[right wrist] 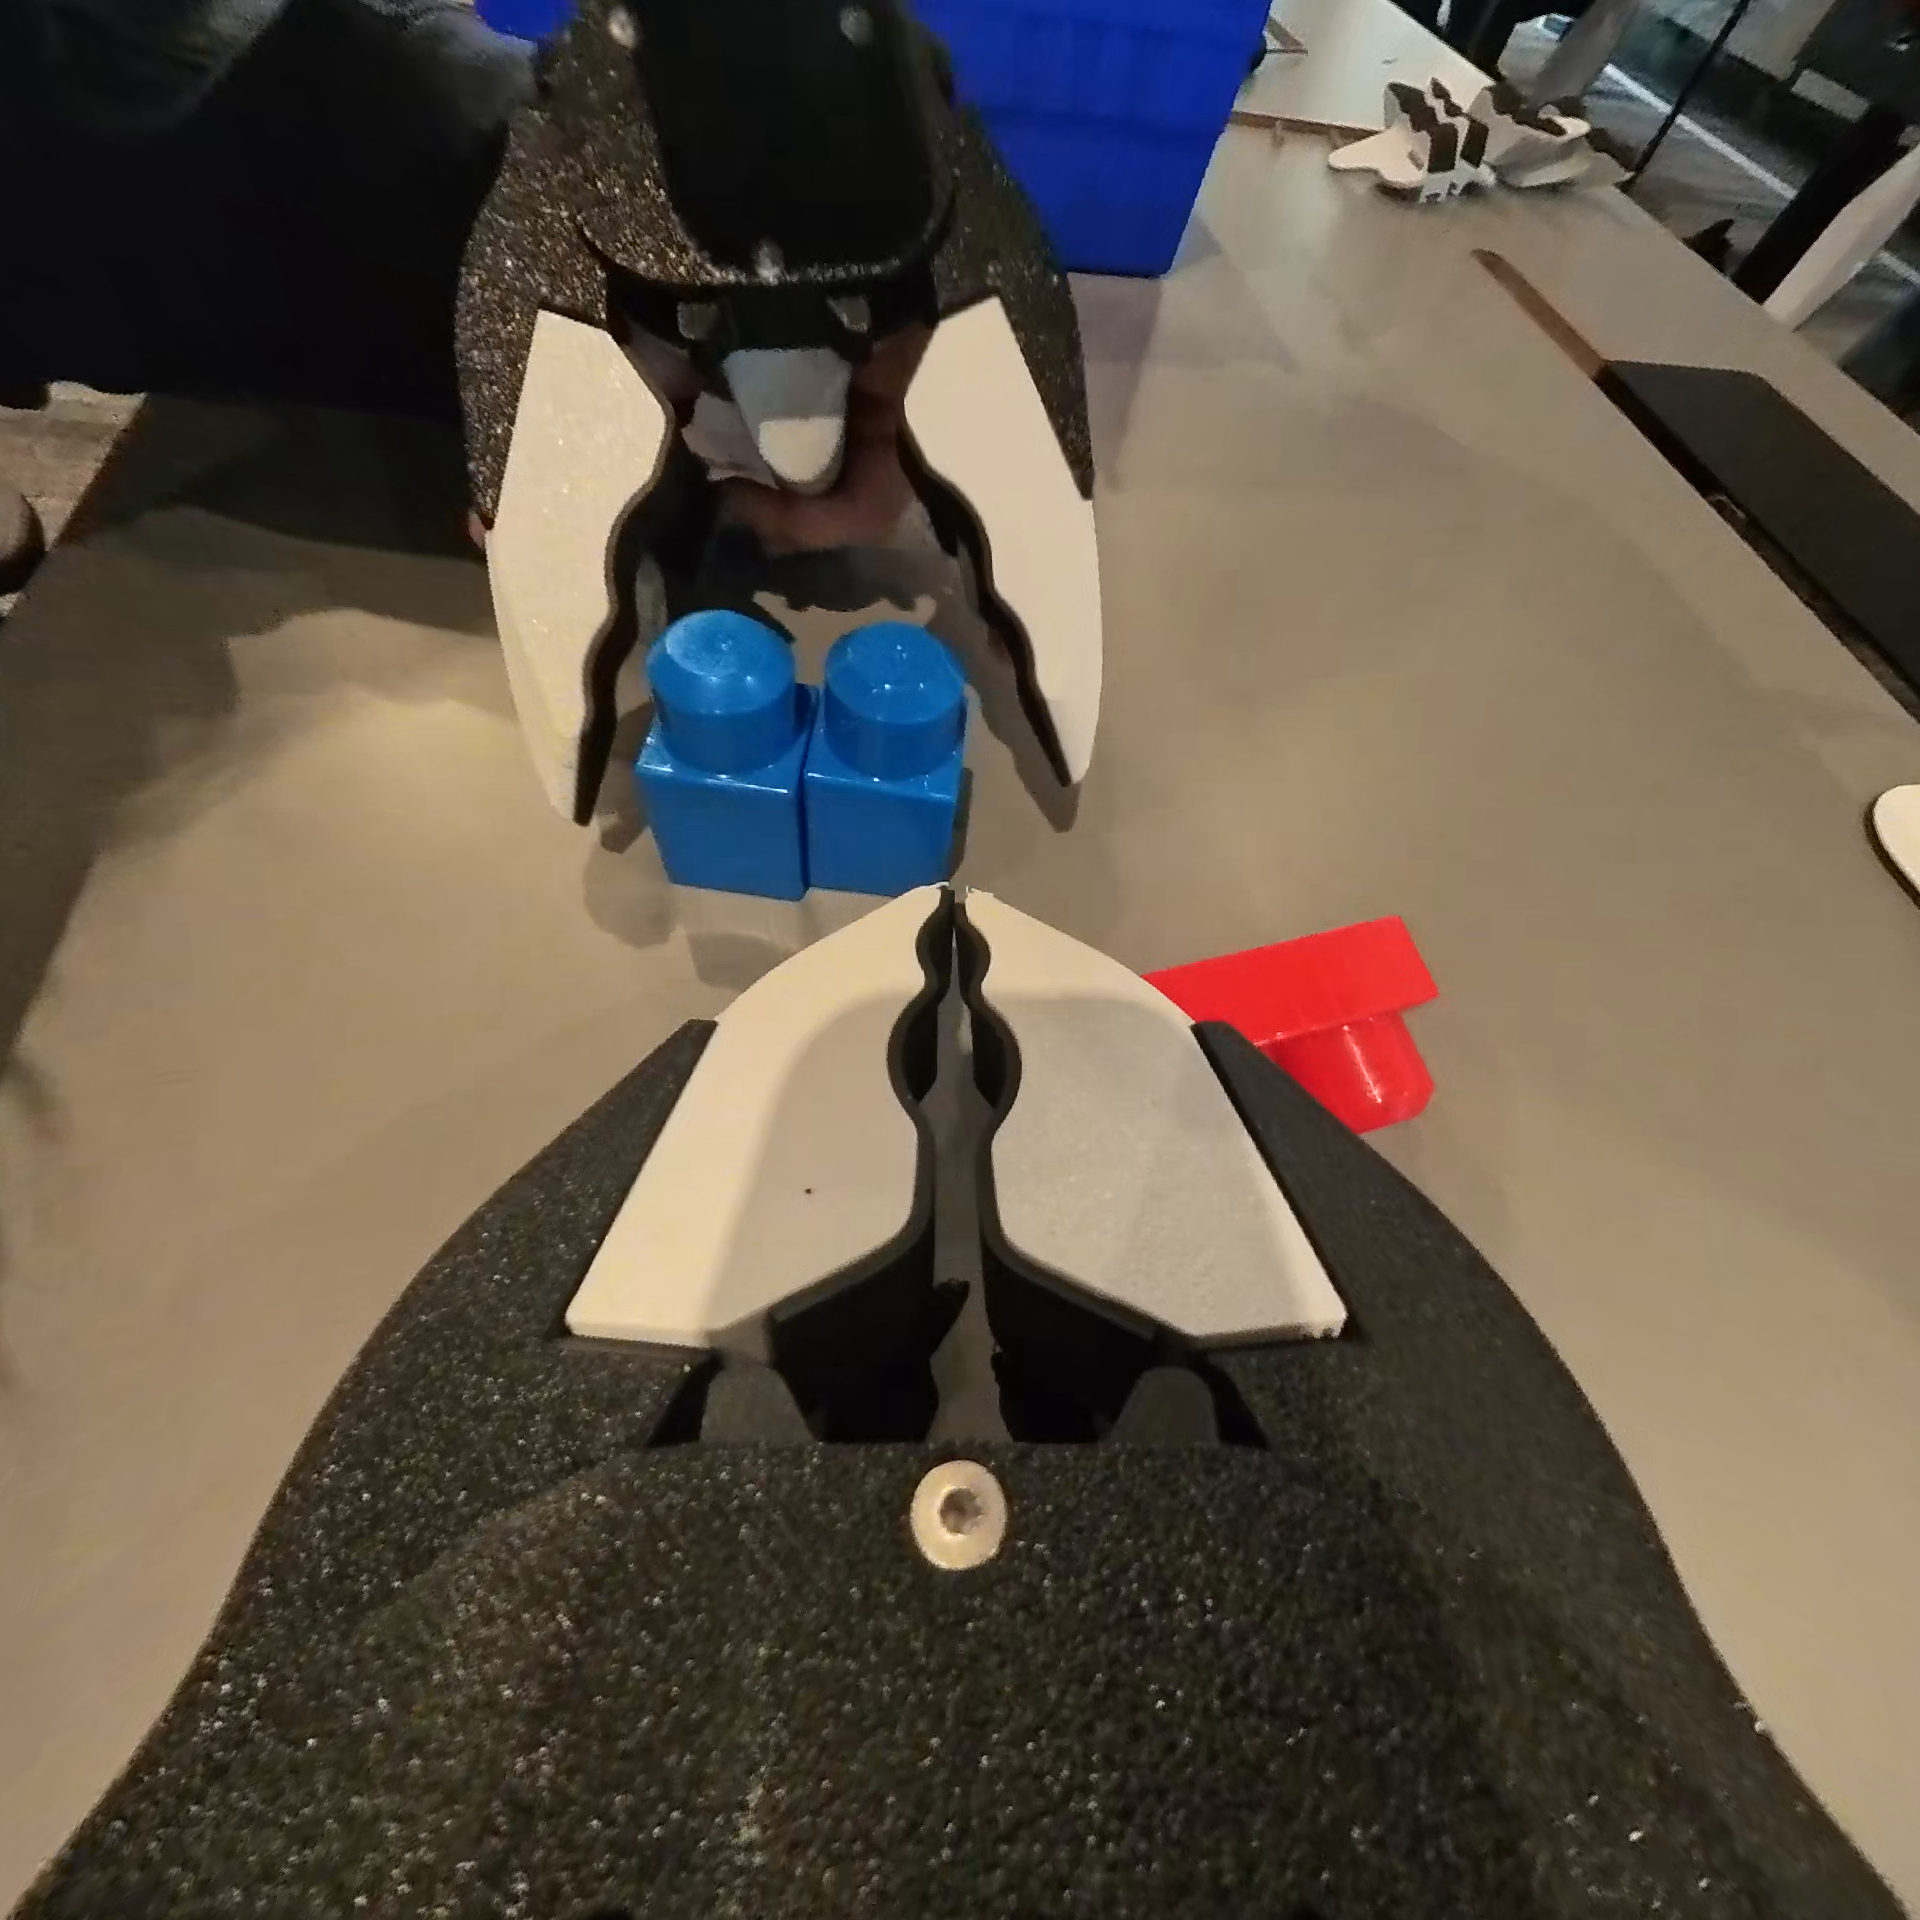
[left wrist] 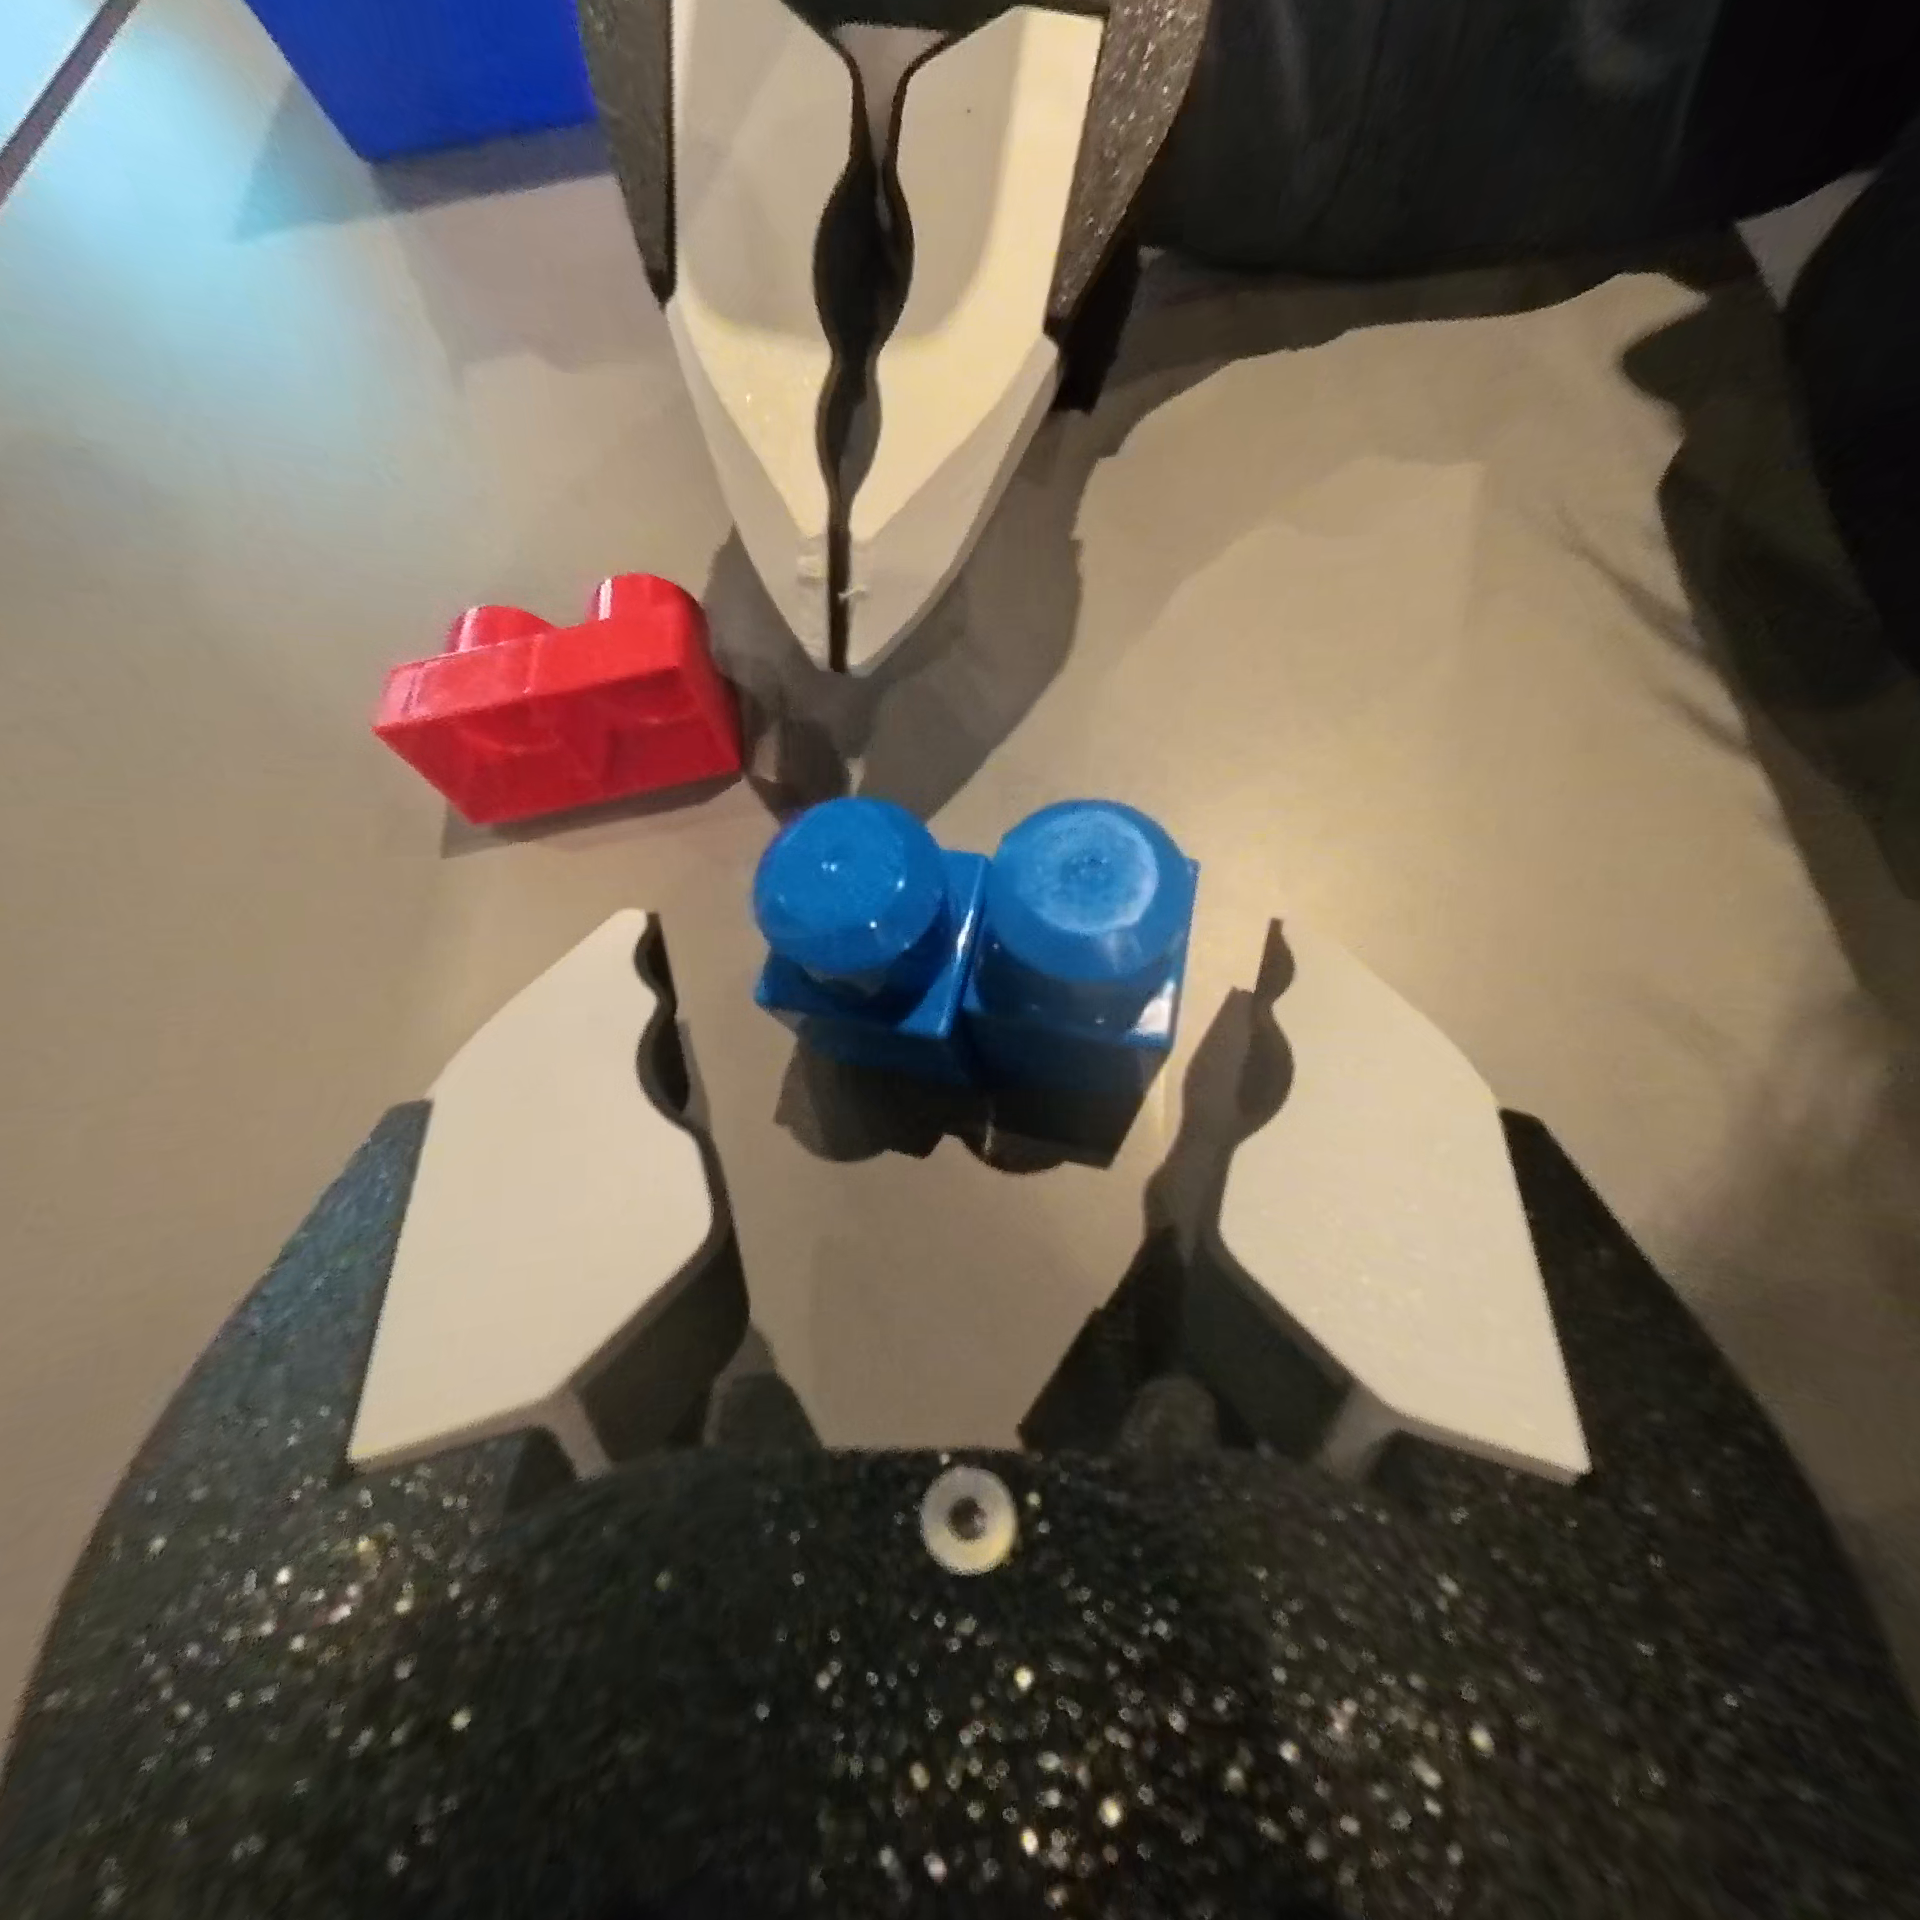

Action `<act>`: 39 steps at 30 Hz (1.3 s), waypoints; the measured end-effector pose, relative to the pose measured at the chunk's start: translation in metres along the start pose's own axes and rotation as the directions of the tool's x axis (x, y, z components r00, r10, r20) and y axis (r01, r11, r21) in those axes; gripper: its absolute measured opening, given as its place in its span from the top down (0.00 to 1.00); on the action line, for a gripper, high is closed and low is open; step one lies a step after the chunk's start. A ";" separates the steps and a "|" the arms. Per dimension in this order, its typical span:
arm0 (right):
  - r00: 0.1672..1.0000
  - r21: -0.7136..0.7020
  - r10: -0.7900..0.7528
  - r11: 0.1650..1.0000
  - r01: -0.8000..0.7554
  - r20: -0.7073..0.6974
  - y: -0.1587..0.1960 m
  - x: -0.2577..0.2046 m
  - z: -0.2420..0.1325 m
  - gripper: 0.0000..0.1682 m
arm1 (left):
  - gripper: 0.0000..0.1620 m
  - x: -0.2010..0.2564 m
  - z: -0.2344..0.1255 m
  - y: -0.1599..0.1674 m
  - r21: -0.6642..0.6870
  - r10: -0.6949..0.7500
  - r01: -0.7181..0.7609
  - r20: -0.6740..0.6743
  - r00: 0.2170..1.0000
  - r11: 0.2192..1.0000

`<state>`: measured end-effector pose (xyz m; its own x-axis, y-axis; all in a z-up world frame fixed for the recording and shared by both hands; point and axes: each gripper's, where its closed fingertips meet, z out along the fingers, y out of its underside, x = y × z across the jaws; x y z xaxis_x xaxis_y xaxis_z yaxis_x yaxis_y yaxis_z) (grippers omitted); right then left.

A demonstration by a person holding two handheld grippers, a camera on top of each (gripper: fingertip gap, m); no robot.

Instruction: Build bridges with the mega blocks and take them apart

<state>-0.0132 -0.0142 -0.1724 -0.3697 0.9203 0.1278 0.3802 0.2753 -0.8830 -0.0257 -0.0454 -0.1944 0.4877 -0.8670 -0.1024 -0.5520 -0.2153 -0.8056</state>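
Left tongs (left wrist: 961, 961) astride blue blocks (left wrist: 971, 977)

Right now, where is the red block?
The red block lies tipped on the table, left of the shut right tongs, beyond the blue blocks.

The left gripper (left wrist: 961, 956) points forward with its fingers spread wide. The right gripper (right wrist: 956, 894) faces it, fingers pressed together and empty.
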 end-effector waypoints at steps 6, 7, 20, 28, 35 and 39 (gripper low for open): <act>1.000 -0.003 0.004 1.000 -0.004 0.008 0.002 -0.001 0.001 1.00 | 0.43 0.002 0.005 0.000 0.010 -0.013 0.013 -0.055 0.998 1.000; 1.000 -0.005 0.004 1.000 -0.003 0.009 0.002 -0.001 0.002 1.00 | 0.44 0.002 0.006 0.000 0.005 -0.014 0.014 -0.059 0.998 1.000; 1.000 0.029 0.007 1.000 -0.007 0.014 -0.003 -0.002 -0.001 1.00 | 0.49 0.001 0.013 0.003 -0.055 -0.053 0.054 0.020 0.998 0.997; 0.999 -0.001 -0.015 1.000 0.016 0.033 -0.001 -0.010 0.008 1.00 | 0.49 -0.007 0.016 0.001 -0.060 -0.201 0.220 0.226 0.953 0.974; 0.998 -0.031 -0.006 0.999 0.008 0.056 0.004 -0.012 0.005 1.00 | 0.38 0.001 0.011 0.007 -0.069 -0.167 0.190 0.254 0.953 0.979; 0.994 -0.040 0.009 0.999 -0.005 0.111 0.006 -0.019 0.003 1.00 | 0.43 0.008 -0.005 0.012 -0.049 -0.184 0.202 0.246 0.952 0.978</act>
<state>-0.0065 -0.0305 -0.1808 -0.4578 0.8864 0.0687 0.4154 0.2816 -0.8650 -0.0314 -0.0569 -0.2021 0.7319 -0.6751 -0.0926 -0.4748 -0.4077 -0.7800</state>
